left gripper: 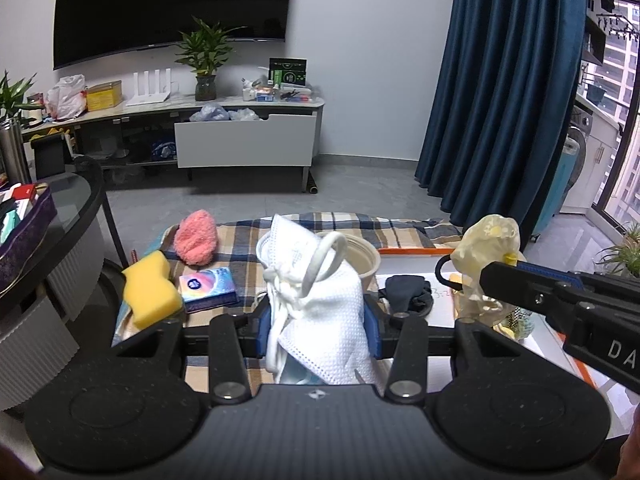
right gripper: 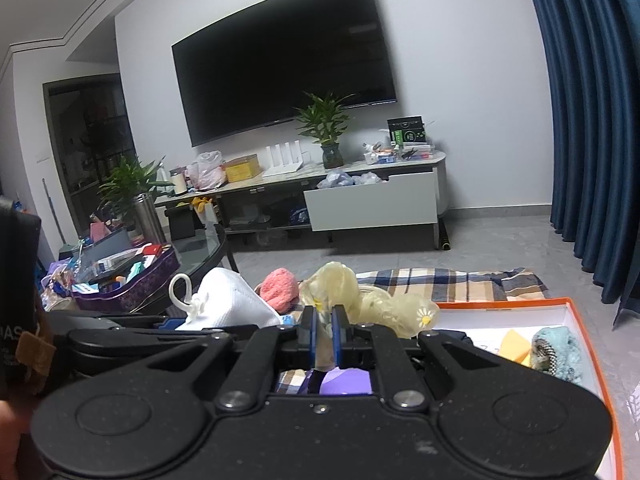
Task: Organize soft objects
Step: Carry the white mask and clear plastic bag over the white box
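**Both hand-held grippers loaded above the plaid cloth**

The left hand-held gripper [left gripper: 318,322] pinches a bundle of white face masks [left gripper: 320,312] between its blue pads, lifted over the plaid cloth [left gripper: 400,232]. An elastic loop arcs up from the bundle. The right hand-held gripper [right gripper: 325,334] has its jaws nearly pressed together on a thin fold of pale yellow daisy-print fabric [right gripper: 360,300], which bunches up just beyond the fingertips.

On the plaid cloth lie a pink fuzzy sock [left gripper: 196,238], a yellow sponge [left gripper: 150,288] and a small colourful tissue pack [left gripper: 208,290]. To the right of the cloth sits an orange-rimmed box [right gripper: 592,344], holding a teal fuzzy item [right gripper: 558,354] and a yellow piece [right gripper: 516,344].
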`<state>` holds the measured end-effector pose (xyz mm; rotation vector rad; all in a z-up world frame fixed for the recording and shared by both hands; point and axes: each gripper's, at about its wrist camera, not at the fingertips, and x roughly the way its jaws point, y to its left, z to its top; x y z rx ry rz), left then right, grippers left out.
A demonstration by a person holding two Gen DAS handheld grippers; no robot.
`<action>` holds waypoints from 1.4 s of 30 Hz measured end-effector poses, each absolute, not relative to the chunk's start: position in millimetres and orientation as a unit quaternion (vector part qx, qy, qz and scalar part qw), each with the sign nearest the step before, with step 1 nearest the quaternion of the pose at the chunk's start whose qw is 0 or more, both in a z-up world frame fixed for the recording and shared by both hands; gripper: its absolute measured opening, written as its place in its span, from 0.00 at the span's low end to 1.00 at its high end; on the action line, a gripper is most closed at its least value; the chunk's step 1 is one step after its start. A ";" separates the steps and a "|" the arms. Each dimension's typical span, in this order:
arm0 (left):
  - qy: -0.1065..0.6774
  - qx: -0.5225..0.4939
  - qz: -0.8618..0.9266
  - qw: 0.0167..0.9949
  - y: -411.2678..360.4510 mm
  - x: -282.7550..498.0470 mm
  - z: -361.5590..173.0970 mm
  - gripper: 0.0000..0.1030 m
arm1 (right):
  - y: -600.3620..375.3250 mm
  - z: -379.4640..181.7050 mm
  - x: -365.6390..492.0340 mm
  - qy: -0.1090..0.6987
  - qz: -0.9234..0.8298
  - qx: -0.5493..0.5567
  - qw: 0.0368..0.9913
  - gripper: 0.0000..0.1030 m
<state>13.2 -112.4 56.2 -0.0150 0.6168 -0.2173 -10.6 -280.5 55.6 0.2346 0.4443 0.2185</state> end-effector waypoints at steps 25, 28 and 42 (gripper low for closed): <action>0.309 0.001 -0.140 0.941 -140.4 16.8 49.8 0.43 | -310.3 54.7 -15.0 0.212 0.072 0.128 0.966 0.10; 0.310 0.004 -0.144 0.940 -143.3 16.8 49.5 0.43 | -311.5 54.3 -15.5 0.212 0.068 0.130 0.966 0.10; 0.313 0.011 -0.165 0.935 -161.6 20.3 46.7 0.43 | -323.4 52.1 -18.3 0.211 0.048 0.135 0.967 0.10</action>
